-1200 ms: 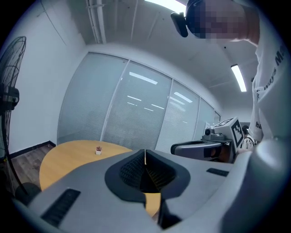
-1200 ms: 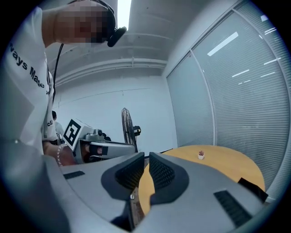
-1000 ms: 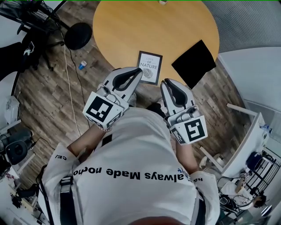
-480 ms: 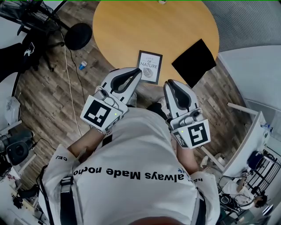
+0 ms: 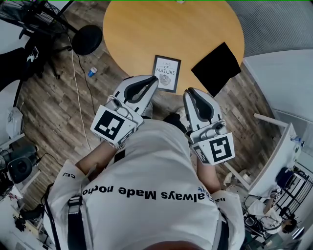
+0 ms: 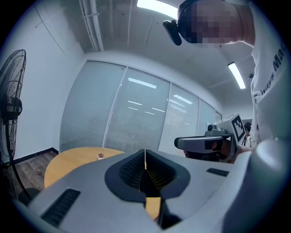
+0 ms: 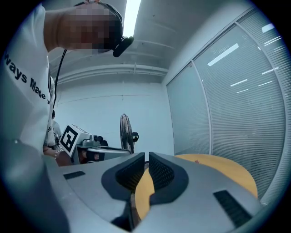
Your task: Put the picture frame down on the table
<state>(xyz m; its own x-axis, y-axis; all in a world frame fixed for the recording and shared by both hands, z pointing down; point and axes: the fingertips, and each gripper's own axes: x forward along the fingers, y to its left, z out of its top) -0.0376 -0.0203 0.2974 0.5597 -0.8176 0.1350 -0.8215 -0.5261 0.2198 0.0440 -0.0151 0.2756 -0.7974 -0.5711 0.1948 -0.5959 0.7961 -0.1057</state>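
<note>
The picture frame (image 5: 166, 74), black-edged with a leaf print, lies flat on the round wooden table (image 5: 146, 29) near its front edge. My left gripper (image 5: 155, 78) is held just short of the frame's near left corner, jaws shut with nothing between them. Its own view shows the closed tips (image 6: 145, 152) over the tabletop (image 6: 77, 159). My right gripper (image 5: 186, 91) hangs below and to the right of the frame, off the table's edge. It is shut and empty too (image 7: 146, 154). Neither gripper view shows the frame.
A flat black pad (image 5: 215, 70) overhangs the table's right front edge. A small object (image 5: 181, 2) sits at the far rim. On the wood floor to the left are a fan base (image 5: 87, 39), a cable and a small blue item (image 5: 92, 72). White furniture (image 5: 274, 83) stands at the right.
The right gripper has drawn back a little toward the body and to the right. The left gripper has barely shifted. The frame has stayed where it lies.
</note>
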